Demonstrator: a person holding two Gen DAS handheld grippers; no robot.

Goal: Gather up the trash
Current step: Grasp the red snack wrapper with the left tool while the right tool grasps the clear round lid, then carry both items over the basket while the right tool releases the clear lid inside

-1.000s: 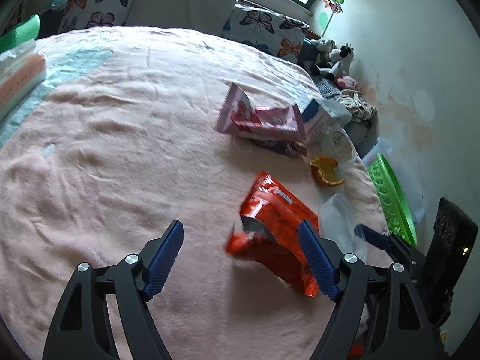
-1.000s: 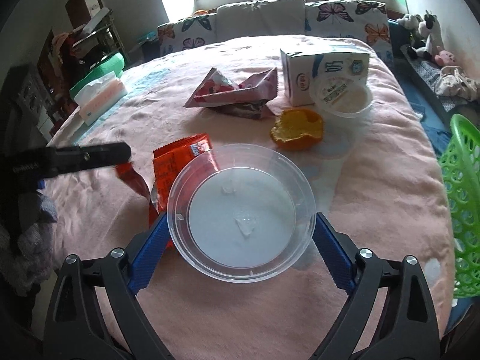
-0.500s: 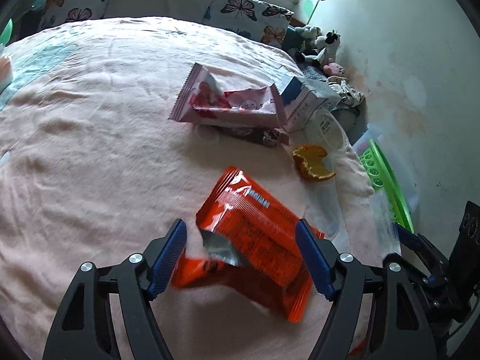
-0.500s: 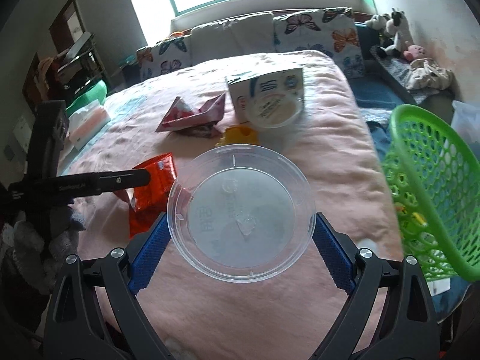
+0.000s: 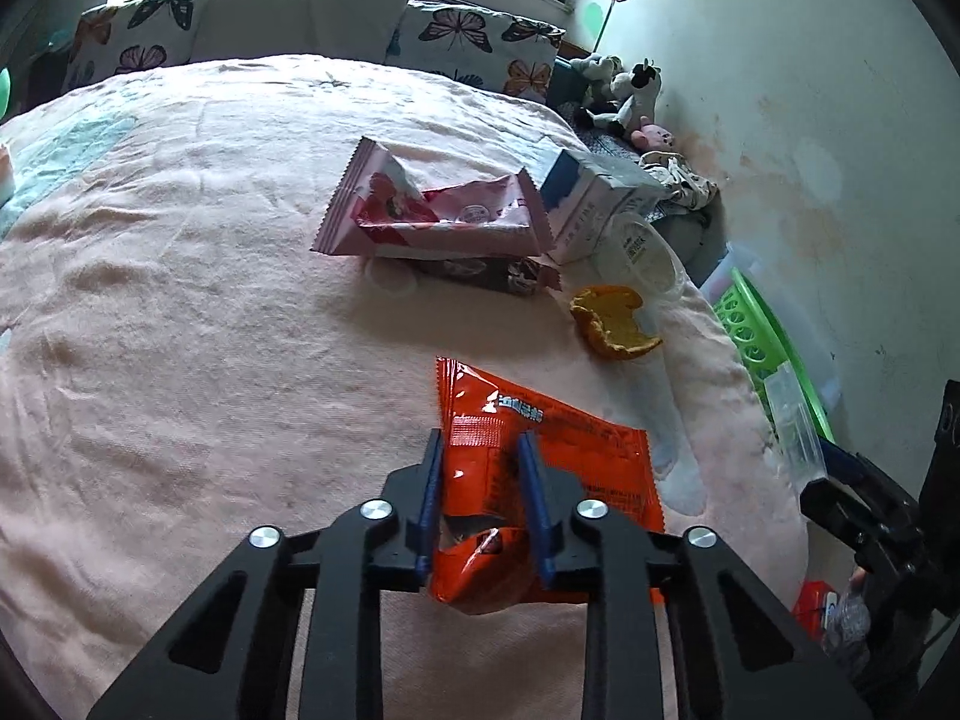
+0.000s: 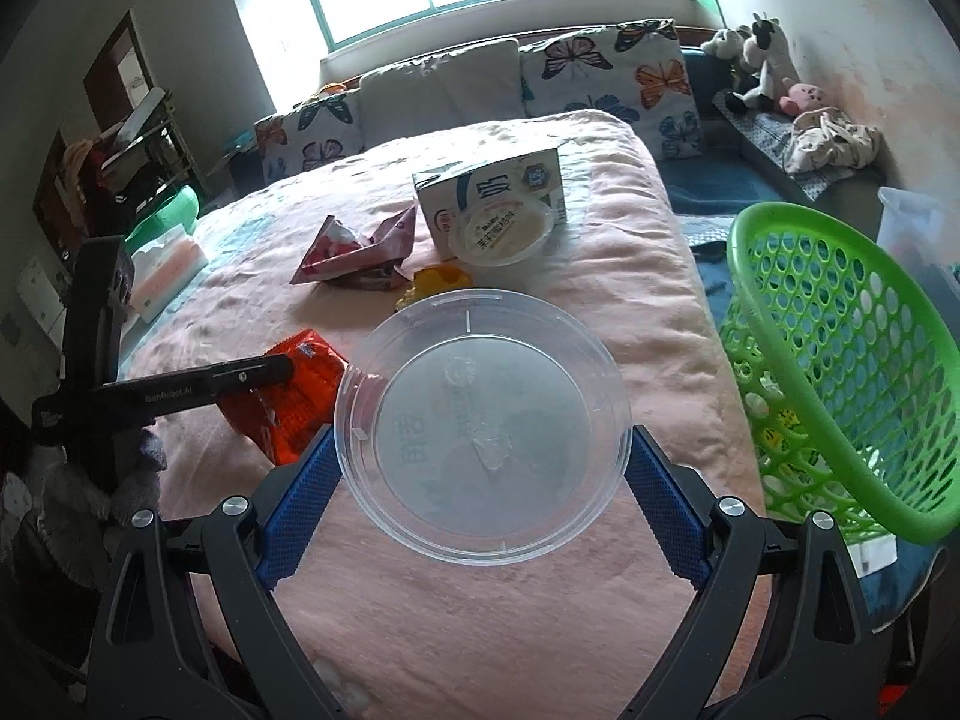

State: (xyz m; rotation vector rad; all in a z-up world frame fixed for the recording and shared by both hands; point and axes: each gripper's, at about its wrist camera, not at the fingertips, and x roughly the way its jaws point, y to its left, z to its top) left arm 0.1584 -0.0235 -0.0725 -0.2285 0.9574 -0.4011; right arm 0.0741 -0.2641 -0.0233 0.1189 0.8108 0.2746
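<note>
My left gripper (image 5: pixel 480 450) is shut on an orange snack wrapper (image 5: pixel 576 462) lying on the pink bed cover (image 5: pixel 180 360); the wrapper also shows in the right wrist view (image 6: pixel 294 402). My right gripper (image 6: pixel 480 450) is shut on a clear round plastic container (image 6: pixel 480 438), held above the bed near the green basket (image 6: pixel 840 372). A pink wrapper (image 5: pixel 432 216), a milk carton (image 5: pixel 594 198), a yogurt cup (image 5: pixel 642 246) and an orange peel (image 5: pixel 612 324) lie further back on the bed.
The green basket (image 5: pixel 762 336) stands off the bed's right edge, by the wall. Butterfly pillows (image 6: pixel 600 72) line the head of the bed. Stuffed toys (image 6: pixel 756 60) sit at the back right. A tissue pack (image 6: pixel 162 264) lies at the left.
My left gripper moved forward over the orange wrapper and closed on it. My right gripper lifted the clear container and swung right toward the green basket.
</note>
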